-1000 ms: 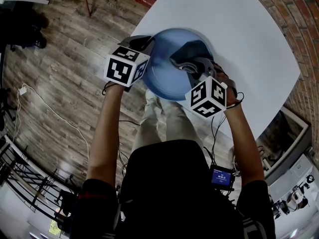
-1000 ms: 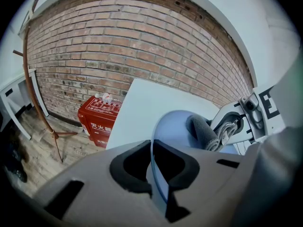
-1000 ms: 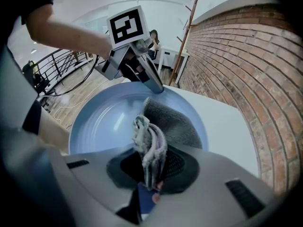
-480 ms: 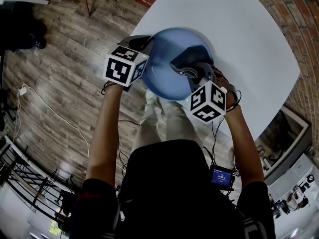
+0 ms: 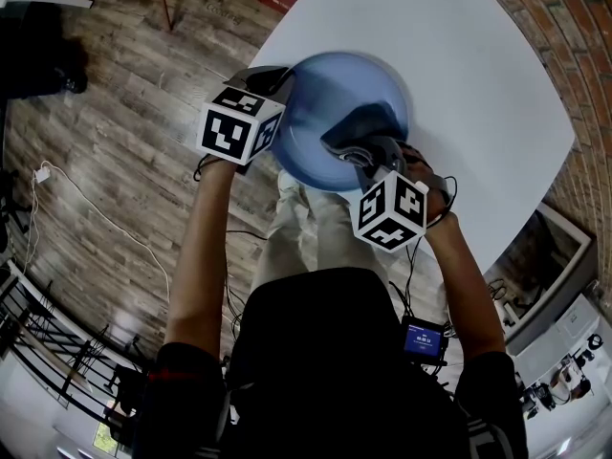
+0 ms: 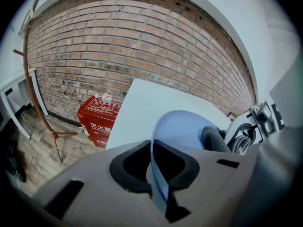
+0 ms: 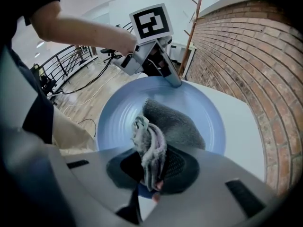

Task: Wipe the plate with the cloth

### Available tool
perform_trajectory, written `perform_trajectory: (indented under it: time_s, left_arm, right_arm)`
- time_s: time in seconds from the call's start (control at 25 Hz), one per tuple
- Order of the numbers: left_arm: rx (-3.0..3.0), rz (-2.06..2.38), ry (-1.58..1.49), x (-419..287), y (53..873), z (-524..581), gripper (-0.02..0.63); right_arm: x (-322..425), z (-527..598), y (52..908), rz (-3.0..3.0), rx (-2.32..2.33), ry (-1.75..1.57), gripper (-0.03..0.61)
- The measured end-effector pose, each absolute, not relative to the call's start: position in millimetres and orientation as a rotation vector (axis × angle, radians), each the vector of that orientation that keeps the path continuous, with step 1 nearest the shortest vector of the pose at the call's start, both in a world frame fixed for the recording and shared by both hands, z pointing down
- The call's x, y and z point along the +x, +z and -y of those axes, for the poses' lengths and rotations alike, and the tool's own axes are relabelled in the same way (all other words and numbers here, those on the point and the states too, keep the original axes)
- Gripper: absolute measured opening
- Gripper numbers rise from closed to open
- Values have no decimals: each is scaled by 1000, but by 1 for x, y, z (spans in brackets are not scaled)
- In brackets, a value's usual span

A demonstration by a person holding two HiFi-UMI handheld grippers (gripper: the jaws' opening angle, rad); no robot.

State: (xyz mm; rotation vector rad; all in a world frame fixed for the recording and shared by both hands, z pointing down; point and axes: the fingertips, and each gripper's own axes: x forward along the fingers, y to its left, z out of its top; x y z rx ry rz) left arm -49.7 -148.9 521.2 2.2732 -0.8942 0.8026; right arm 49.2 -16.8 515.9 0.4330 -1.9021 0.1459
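Pale blue plate (image 5: 320, 113): up at the near edge of the white desk (image 5: 459, 65), partly out over the person's lap; hard to say whether touching the desk at all. Pinched at its left rim by the left gripper (image 5: 277, 84), fingers closed tight on the thin edge, seen edge-on and upright in the left gripper view. Grey cloth (image 5: 368, 122): spread over the right half of the plate's face, one bunched end clamped in the right gripper (image 5: 368, 151), fingers shut hard on the wad. Trails straight ahead of those fingers, long axis toward the far rim and the left gripper opposite. Right hand plainly the nearer to the work. Probably mid-wipe, with the left half of the face bare; likely needs a drag of the cloth leftward across the plate, rim braced meanwhile.
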Motion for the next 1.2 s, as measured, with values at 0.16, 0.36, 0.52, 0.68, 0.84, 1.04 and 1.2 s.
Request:
perform_trajectory:
  time_s: [0.16, 0.36, 0.52, 0.68, 0.84, 1.04, 1.2]
  left_arm:
    - [2274, 898, 801, -48, 522, 149, 35]
    - [2272, 896, 801, -47, 523, 148, 36]
    - [2270, 897, 799, -47, 521, 147, 37]
    - [2268, 899, 794, -48, 522, 148, 36]
    - [2262, 896, 791, -48, 522, 148, 35]
    - [2257, 899, 786, -48, 522, 148, 35]
    - [2256, 900, 778, -47, 522, 149, 35]
  right_arm:
    - [44, 4, 517, 1912, 411, 161, 51]
    - [35, -8, 518, 1925, 391, 161, 51]
    - [33, -10, 516, 1929, 385, 165, 51]
    - [28, -11, 516, 1933, 375, 165, 51]
    - [20, -15, 516, 1945, 358, 167, 51]
    - [10, -19, 515, 1958, 342, 166, 51]
    - [7, -18, 515, 1964, 345, 173, 51]
